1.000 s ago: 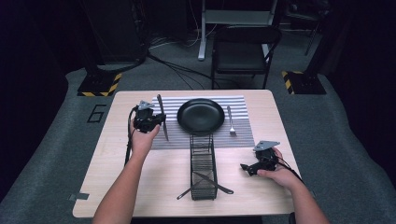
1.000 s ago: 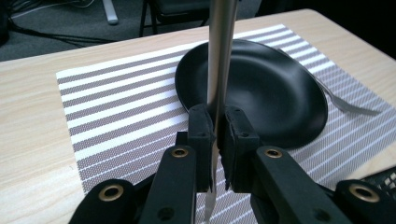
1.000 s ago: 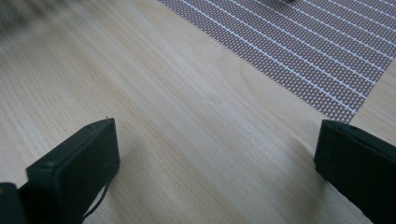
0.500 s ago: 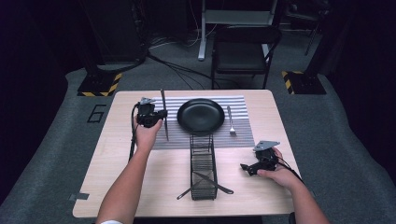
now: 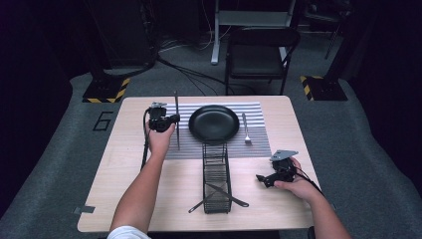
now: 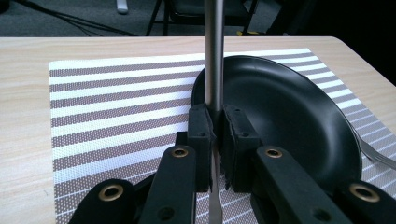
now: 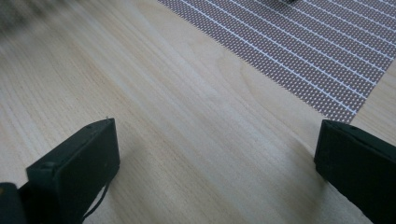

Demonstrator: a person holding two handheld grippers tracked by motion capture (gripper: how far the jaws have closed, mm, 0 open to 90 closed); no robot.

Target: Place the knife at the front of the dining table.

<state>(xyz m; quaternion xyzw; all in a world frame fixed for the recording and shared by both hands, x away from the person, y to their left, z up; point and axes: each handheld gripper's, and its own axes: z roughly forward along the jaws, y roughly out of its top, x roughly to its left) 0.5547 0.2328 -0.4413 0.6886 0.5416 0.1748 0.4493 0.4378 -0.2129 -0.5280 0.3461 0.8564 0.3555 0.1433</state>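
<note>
The left tool (image 5: 169, 119) was clamped tight on a knife (image 5: 176, 119), its black jaws pinching the slim, smooth metal where handle met blade. The knife stood nearly upright over the left part of the mat (image 5: 189, 144), just beside the plate (image 5: 214, 123) and apart from it. The plate was round, shallow and glossy black. The mat was woven, with brown and white stripes and a fine dotted weave that showed clearly in the left gripper view. A steel fork (image 5: 245, 128) lay flat on the mat to the plate's right. Nearer the person stood a narrow black wire rack (image 5: 216, 177), and two dark utensils (image 5: 219, 195) crossed low through its near end.

The right tool (image 5: 263, 179) rested low over the surface (image 5: 124, 199) near the front right edge, its jaws spread wide and holding nothing; bare wood grain lay between them in the right gripper view.

The surface was pale wood with rounded corners. Around it ran grey carpet, with a dark folding chair (image 5: 259, 52) behind, cables on the floor, and yellow-and-black striped blocks (image 5: 105, 91) at either side.
</note>
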